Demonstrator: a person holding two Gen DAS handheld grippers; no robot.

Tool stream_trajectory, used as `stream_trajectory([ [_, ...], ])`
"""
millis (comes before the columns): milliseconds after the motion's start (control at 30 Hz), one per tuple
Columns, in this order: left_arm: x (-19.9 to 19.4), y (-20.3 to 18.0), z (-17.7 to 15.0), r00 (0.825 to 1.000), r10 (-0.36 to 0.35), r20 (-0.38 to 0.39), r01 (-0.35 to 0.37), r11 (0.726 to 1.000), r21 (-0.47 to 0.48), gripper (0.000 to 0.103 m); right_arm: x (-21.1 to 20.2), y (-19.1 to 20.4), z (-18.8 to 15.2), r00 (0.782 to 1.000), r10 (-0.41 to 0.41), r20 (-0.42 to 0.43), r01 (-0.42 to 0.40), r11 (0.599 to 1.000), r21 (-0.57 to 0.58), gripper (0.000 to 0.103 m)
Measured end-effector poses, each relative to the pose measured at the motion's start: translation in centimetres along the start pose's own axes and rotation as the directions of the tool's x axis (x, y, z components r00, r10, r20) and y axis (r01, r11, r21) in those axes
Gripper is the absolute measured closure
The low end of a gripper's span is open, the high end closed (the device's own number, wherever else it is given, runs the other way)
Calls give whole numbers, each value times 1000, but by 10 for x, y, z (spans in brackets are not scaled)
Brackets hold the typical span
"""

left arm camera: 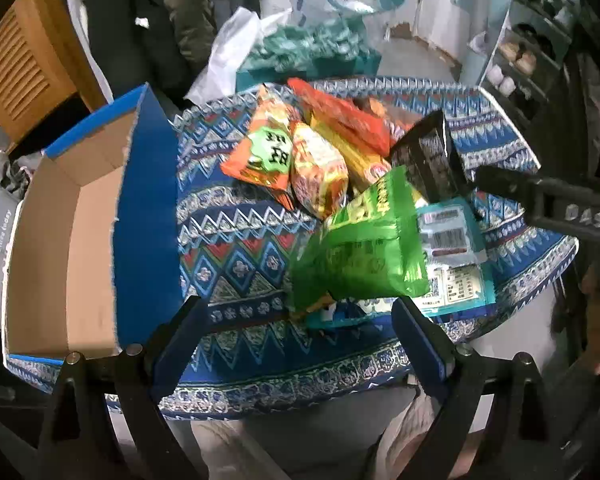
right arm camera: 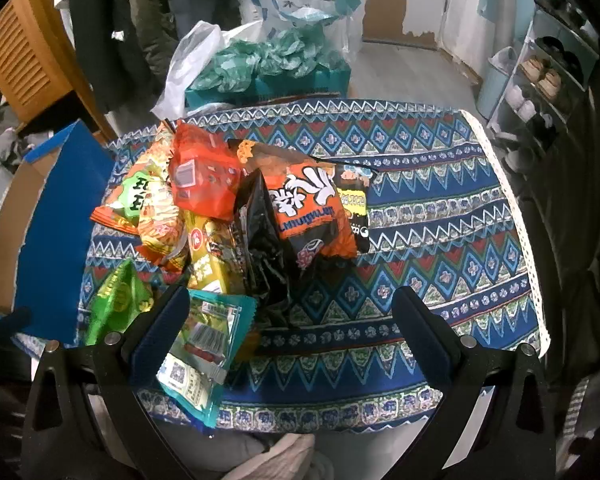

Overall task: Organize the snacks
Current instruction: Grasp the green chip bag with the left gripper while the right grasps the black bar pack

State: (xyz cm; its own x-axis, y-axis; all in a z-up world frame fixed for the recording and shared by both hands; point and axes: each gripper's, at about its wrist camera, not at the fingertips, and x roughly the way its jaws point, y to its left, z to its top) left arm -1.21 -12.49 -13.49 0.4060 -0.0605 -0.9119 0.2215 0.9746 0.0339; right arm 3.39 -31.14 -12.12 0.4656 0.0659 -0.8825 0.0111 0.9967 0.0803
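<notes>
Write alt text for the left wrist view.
The open left gripper hovers over a pile of snack packets on a blue patterned tablecloth, nearest a green packet. An empty blue cardboard box stands open at the left; the right gripper reaches in from the right.

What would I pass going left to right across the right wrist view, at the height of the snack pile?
Open blue cardboard box → orange packet with green label → translucent red-orange packet → black crinkled foil bag → orange bag with white lettering → bare patterned blue tablecloth.
</notes>
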Motion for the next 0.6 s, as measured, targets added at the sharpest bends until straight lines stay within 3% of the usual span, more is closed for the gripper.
stream_trajectory([
  [200,24,-11,9,999,46,-14,-46,999,11,9,7,-4,0,1000,0,-15,0,1000,-1,2],
  [500,54,-5,20,998,44,-39,-45,999,-28,9,31,3,13,999,27,-35,-30,997,-72,5],
  [600,64,-2,23,998,39,-54,-41,999,-32,16,44,9,18,999,23,-44,-28,993,-114,8],
])
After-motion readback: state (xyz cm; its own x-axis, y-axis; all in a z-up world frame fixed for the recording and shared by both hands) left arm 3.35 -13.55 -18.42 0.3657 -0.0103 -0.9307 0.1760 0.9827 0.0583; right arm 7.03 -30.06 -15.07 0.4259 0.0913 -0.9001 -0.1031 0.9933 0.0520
